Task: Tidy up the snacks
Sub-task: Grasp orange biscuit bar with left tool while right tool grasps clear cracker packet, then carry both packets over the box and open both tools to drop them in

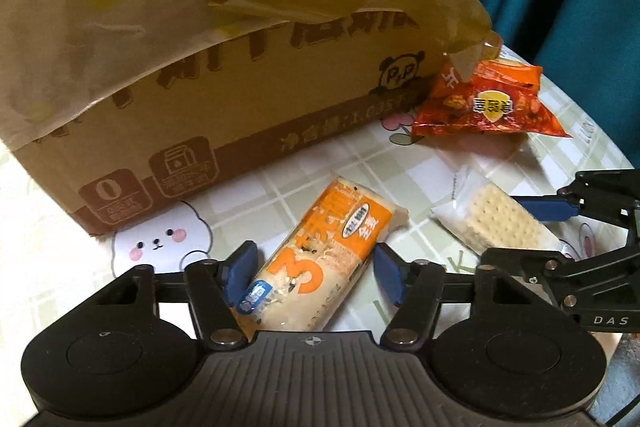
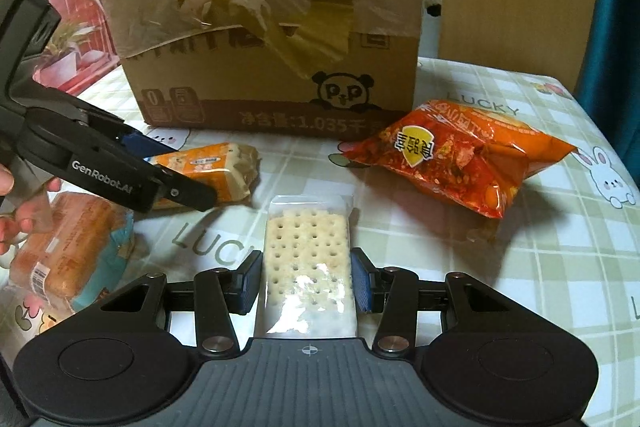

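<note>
Left gripper (image 1: 312,273) straddles orange-wrapped bread (image 1: 320,259), pads not yet pressing; right gripper (image 2: 306,277) clamps cracker pack (image 2: 306,259); cardboard box (image 2: 272,67) near tabletop's far edge.

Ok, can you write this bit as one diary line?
left gripper: open around orange snack pack | right gripper: shut on cracker pack | red bag: lying beside cardboard box

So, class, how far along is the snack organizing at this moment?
Done: nothing visibly; all four snacks sit on the table outside the cardboard box. In hand: the right gripper pinches the cracker packet; the left gripper straddles the orange bar packet, seemingly not gripping yet. Left: the red snack bag and the bread packet.
</note>
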